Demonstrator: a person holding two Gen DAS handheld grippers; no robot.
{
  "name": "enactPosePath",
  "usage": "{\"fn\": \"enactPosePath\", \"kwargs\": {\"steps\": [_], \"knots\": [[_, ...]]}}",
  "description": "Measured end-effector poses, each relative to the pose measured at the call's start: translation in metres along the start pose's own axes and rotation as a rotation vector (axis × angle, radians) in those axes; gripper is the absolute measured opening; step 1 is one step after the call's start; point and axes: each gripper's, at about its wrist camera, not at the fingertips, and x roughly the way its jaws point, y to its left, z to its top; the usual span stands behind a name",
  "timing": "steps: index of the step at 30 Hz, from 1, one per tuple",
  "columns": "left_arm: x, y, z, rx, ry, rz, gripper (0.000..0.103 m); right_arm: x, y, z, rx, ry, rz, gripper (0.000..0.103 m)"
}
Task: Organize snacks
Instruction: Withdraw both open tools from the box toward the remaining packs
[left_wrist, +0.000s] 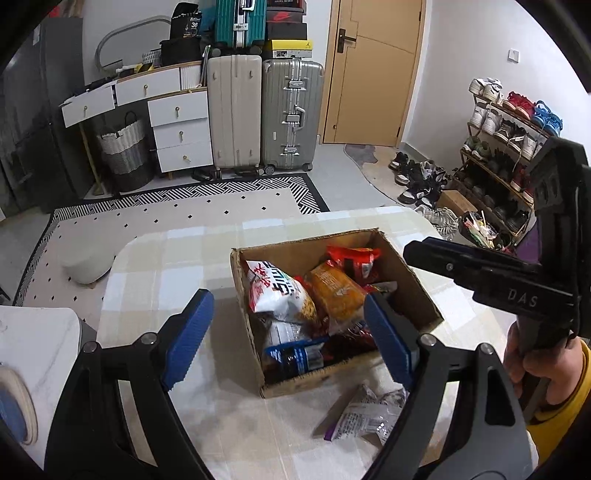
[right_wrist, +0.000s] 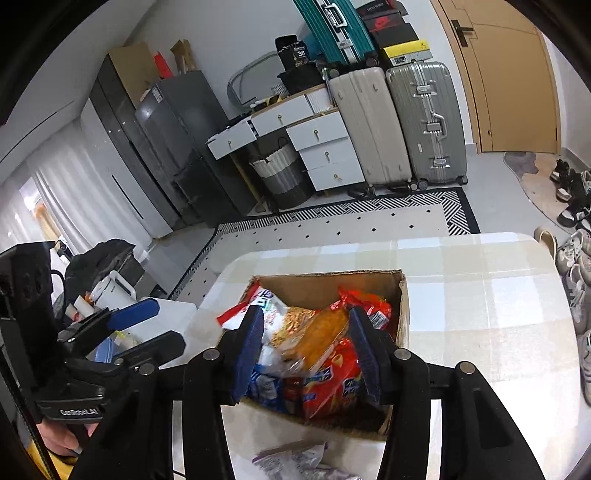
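Note:
An open cardboard box (left_wrist: 413, 277) stands on the checked tablecloth and holds several snack bags: a white and red bag (left_wrist: 273, 291), an orange bag (left_wrist: 334, 291), a red bag (left_wrist: 352, 260) and a blue-labelled pack (left_wrist: 295, 356). The box also shows in the right wrist view (right_wrist: 404, 310). My left gripper (left_wrist: 288, 339) is open and empty, above the box's near left part. My right gripper (right_wrist: 306, 349) is open and empty, just above the orange bag (right_wrist: 317, 332) and a red pack (right_wrist: 332, 384). A clear and purple packet (left_wrist: 365, 415) lies on the cloth in front of the box.
The table (left_wrist: 177, 258) ends at a rounded far edge. Beyond it are a patterned rug (left_wrist: 184, 214), suitcases (left_wrist: 291, 114), a white drawer unit (left_wrist: 177, 129), a door (left_wrist: 373, 70) and a shoe rack (left_wrist: 509, 147). A white side surface (left_wrist: 33, 343) stands at left.

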Motion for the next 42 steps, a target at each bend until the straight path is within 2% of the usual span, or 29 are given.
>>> {"fn": "enactPosePath", "kwargs": {"steps": [7, 11, 13, 14, 15, 16, 22, 24, 27, 35, 42], "knots": [[-0.043, -0.015, -0.018, 0.007, -0.027, 0.015, 0.082, -0.029, 0.021, -0.005, -0.046, -0.026, -0.021, 0.053], [-0.075, -0.026, -0.022, 0.013, -0.062, 0.027, 0.086, -0.062, 0.036, -0.009, -0.072, -0.090, -0.020, 0.076], [-0.093, -0.033, -0.026, 0.015, -0.083, 0.030, 0.088, -0.080, 0.043, -0.013, -0.086, -0.127, -0.011, 0.078], [-0.104, -0.037, -0.029, 0.016, -0.096, 0.033, 0.092, -0.090, 0.048, -0.015, -0.094, -0.141, -0.007, 0.080], [-0.115, -0.041, -0.032, 0.017, -0.108, 0.033, 0.100, -0.097, 0.052, -0.017, -0.101, -0.150, -0.006, 0.081], [-0.126, -0.045, -0.036, 0.015, -0.124, 0.036, 0.103, -0.106, 0.057, -0.020, -0.109, -0.160, -0.005, 0.081], [-0.194, -0.069, -0.063, 0.034, -0.192, 0.036, 0.103, -0.158, 0.084, -0.049, -0.142, -0.233, 0.020, 0.088], [-0.218, -0.077, -0.077, 0.037, -0.213, 0.036, 0.103, -0.177, 0.091, -0.062, -0.139, -0.263, 0.029, 0.099], [-0.249, -0.081, -0.100, 0.032, -0.235, 0.045, 0.103, -0.200, 0.101, -0.084, -0.146, -0.308, 0.014, 0.102], [-0.314, -0.081, -0.165, -0.020, -0.277, 0.041, 0.103, -0.241, 0.126, -0.152, -0.199, -0.358, -0.018, 0.102], [-0.339, -0.072, -0.227, -0.064, -0.287, 0.049, 0.103, -0.237, 0.123, -0.205, -0.225, -0.311, -0.064, 0.102]]}}
